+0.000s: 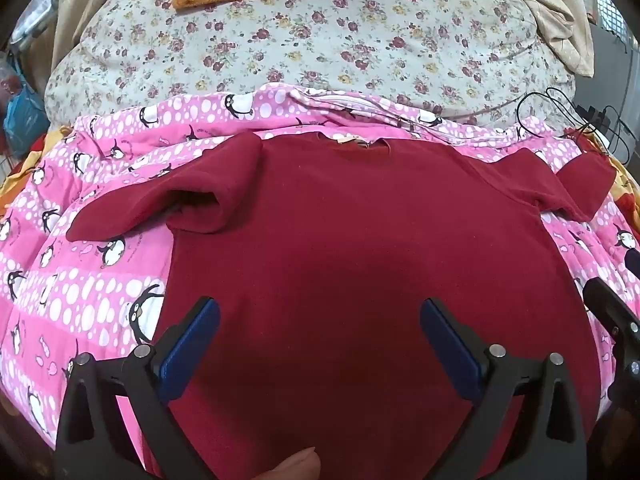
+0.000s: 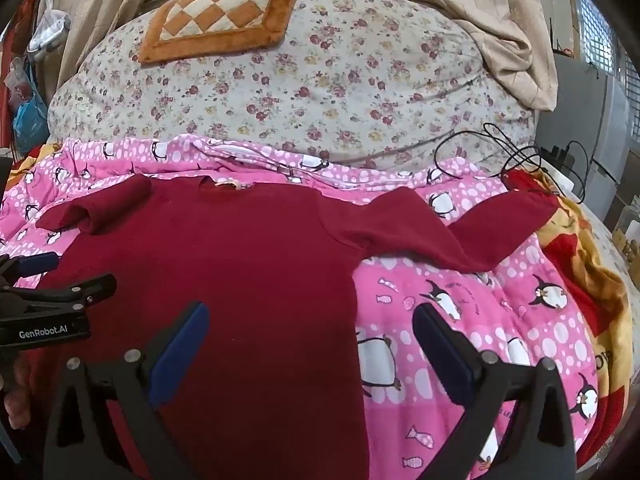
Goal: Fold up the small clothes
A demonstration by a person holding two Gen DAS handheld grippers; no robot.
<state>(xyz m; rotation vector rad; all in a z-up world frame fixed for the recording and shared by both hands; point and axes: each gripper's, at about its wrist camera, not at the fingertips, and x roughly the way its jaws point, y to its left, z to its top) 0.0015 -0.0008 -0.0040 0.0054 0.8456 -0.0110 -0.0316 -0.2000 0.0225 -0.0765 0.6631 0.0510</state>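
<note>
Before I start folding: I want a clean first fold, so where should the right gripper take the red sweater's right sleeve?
Probably at the cuff end of the red sweater, coming from the right: that sleeve lies spread outward on the pink penguin quilt, free to lift.

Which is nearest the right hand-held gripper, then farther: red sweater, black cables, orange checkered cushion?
Right wrist view, from the right hand-held gripper:
1. Red sweater, directly below, left.
2. Black cables, far right.
3. Orange checkered cushion, far end, left.
</note>
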